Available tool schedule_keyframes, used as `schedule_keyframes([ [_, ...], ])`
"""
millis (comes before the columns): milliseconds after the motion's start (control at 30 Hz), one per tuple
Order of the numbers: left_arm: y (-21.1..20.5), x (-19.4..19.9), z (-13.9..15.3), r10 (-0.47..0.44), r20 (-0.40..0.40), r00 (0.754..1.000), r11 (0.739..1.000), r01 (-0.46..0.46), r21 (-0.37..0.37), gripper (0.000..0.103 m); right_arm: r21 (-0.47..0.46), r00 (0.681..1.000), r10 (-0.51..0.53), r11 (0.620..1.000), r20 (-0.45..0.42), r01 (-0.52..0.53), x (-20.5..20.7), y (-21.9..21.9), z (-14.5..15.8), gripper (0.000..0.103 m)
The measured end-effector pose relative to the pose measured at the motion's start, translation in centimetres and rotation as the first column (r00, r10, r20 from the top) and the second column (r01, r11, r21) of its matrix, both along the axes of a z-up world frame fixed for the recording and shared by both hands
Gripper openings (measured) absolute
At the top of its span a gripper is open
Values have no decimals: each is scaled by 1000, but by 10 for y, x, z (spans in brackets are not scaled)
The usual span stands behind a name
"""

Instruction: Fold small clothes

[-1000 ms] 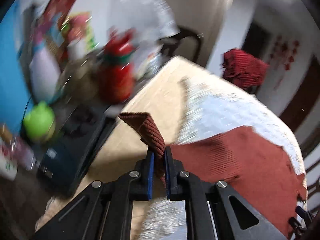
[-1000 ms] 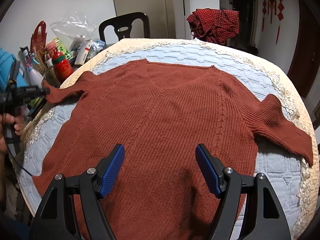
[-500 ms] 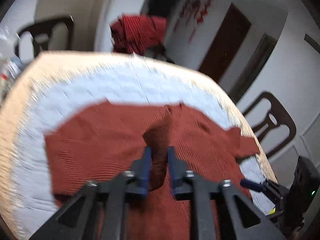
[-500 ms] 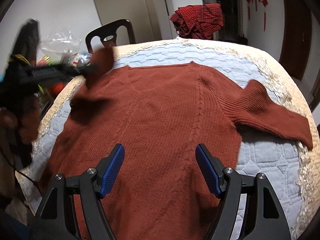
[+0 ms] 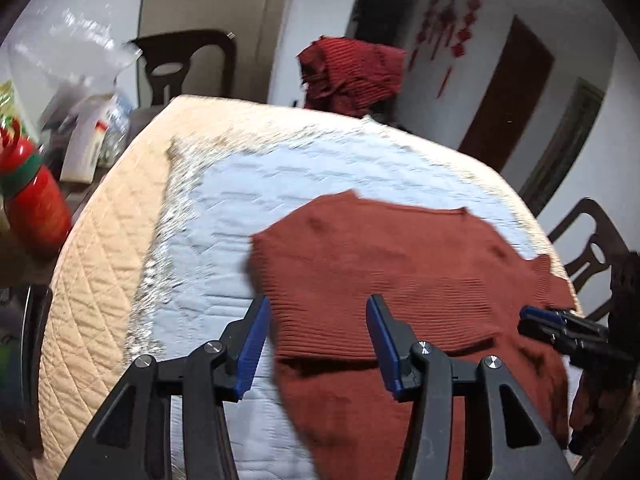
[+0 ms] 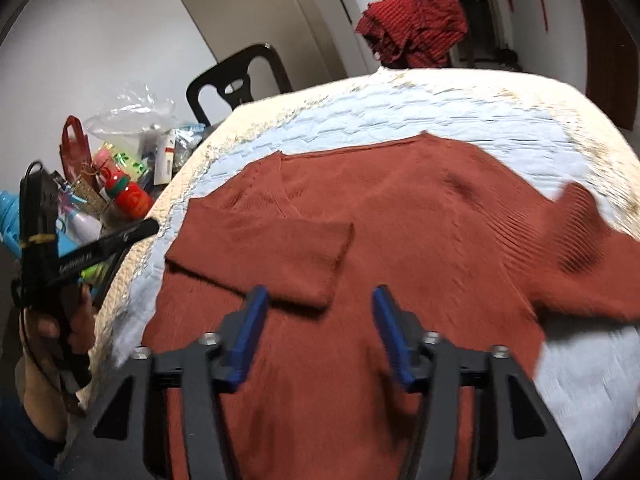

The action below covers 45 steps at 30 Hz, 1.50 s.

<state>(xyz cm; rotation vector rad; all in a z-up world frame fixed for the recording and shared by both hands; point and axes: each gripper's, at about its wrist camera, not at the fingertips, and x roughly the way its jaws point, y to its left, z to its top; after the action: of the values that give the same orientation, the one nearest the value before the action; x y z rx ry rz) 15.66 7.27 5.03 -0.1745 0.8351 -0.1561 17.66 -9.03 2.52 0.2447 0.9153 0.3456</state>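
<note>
A rust-red knitted V-neck sweater [image 6: 400, 220] lies flat on the quilted table cover [image 6: 460, 112]. Its left sleeve [image 6: 280, 260] is folded across the chest; the same sleeve shows in the left wrist view [image 5: 380, 280]. The right sleeve [image 6: 592, 248] still lies out to the right. My left gripper [image 5: 316, 340] is open and empty just above the folded sleeve's near edge. My right gripper [image 6: 320, 340] is open and empty over the sweater's lower body. The left gripper also shows at the left of the right wrist view [image 6: 148, 228], and the right gripper shows at the right edge of the left wrist view [image 5: 536, 320].
Clutter stands off the table's left side: a red bottle [image 5: 36, 208], plastic bags [image 6: 132, 116], a red gift bag [image 6: 74, 148]. Dark chairs [image 6: 236, 84] [image 5: 592, 248] stand around the table. A red checked cloth [image 6: 416, 28] hangs on a far chair.
My left gripper carried the left sleeve over onto the sweater's chest, then opened and let it go. My right gripper stayed open and shifted slightly over the lower body.
</note>
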Motion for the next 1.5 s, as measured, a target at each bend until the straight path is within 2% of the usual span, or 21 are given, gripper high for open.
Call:
schedule_keyframes([
  [133,3,12,-22,14,-41,999,1000,-14,12,52,-9,996,9,1000,-92,-9,34,11,-24,44],
  [233,-1,22,-38,10,-74,997,1000,-9,13,49,-42,995,25,999,-92,-29,44,22,-27,40],
  [267,-1,24,-41,6,-78,997,1000,-5,13,41,-53,996,30,998,-89,-34,46,25,-27,31],
  [300,-2,25,-43,-2,-83,997,1000,2,8,37,-62,996,33,997,-87,-39,48,26,-26,13],
  [333,-3,25,-43,-7,-81,997,1000,7,0,35,-67,995,34,997,-91,-40,52,26,-27,7],
  [400,-6,23,-39,-12,-61,998,1000,12,8,24,-55,995,38,998,-94,-44,54,24,-24,7],
  [467,-6,21,-35,-9,-33,999,1000,9,14,22,-51,998,41,998,-55,-44,55,22,-13,3],
  [600,-2,21,-33,12,-25,1000,1000,-11,20,22,-37,1000,19,999,3,-18,64,16,-2,3],
  [767,1,19,-37,20,-37,999,999,-19,36,20,-25,998,14,1000,-55,-16,78,12,-22,4],
  [867,3,13,-27,30,-4,1000,998,-30,58,20,-10,999,-6,1000,-54,6,72,5,-19,6],
  [967,-2,7,-12,14,45,999,997,-18,71,20,-38,999,-34,999,0,34,57,-2,-5,6],
  [1033,-8,7,-12,-5,33,999,998,3,60,20,-16,1000,-6,1000,20,6,45,0,1,6],
  [1100,-17,8,-22,-36,-3,999,998,36,57,20,-51,999,36,998,0,-36,39,11,-6,6],
  [1167,-26,10,-37,-48,-45,998,995,51,87,21,-91,996,70,993,-49,-74,39,20,-22,6],
  [1233,-30,6,-38,-45,-26,999,992,48,119,21,-67,997,62,996,-55,-66,39,13,-30,5],
  [1300,-29,2,-32,-35,-36,999,993,39,110,24,-67,998,32,997,-59,-35,38,6,-24,6],
  [1400,-31,-10,-21,-33,-22,999,992,36,124,28,-102,999,28,994,-15,-30,24,2,-11,6],
  [1500,-38,-24,-15,-40,-11,999,991,41,129,35,-91,999,26,996,19,-24,10,-1,-3,17],
])
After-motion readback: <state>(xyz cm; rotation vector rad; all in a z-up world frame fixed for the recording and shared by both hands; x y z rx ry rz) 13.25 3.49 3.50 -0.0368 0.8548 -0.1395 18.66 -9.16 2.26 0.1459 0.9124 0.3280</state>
